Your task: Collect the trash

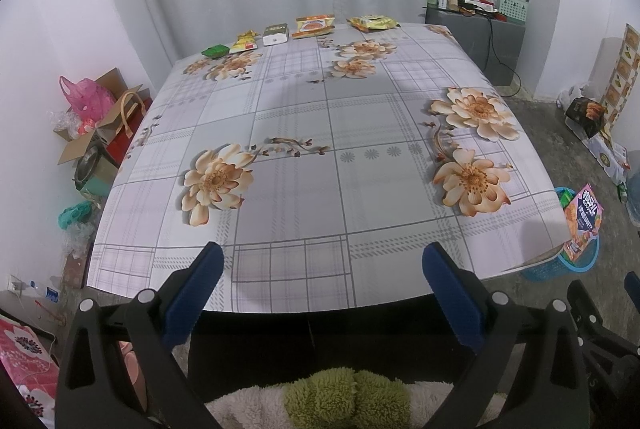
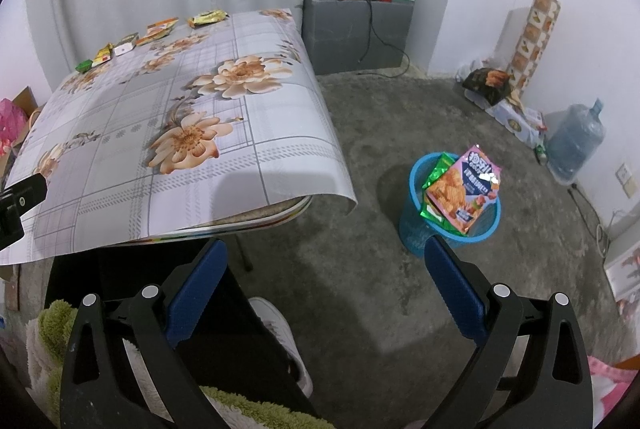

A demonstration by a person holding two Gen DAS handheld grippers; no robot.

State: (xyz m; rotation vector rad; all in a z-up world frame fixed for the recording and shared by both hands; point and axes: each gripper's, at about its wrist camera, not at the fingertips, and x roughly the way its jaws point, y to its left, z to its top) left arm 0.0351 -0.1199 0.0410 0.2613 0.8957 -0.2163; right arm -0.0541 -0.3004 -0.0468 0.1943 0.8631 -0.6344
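Several wrappers lie in a row along the far edge of the flowered table point(image 1: 304, 197): a green packet point(image 1: 215, 51), a yellow packet point(image 1: 244, 43), a white box point(image 1: 276, 34), an orange packet point(image 1: 314, 26) and a yellow-green bag point(image 1: 373, 22). My left gripper point(image 1: 322, 259) hangs open over the table's near edge, far from them, with nothing between its blue pads. A blue basket point(image 2: 450, 205) stands on the floor right of the table, holding a pink snack bag point(image 2: 464, 189) and a green wrapper point(image 2: 438, 171). My right gripper point(image 2: 324, 257) is open and empty, above the floor just short of the basket.
A grey cabinet point(image 2: 356, 33) with bottles and a green crate stands behind the table. A water jug point(image 2: 576, 141) and boxes line the right wall. Cardboard boxes and a pink bag point(image 1: 86, 97) sit left of the table. A person's white shoe point(image 2: 280, 333) rests below the right gripper.
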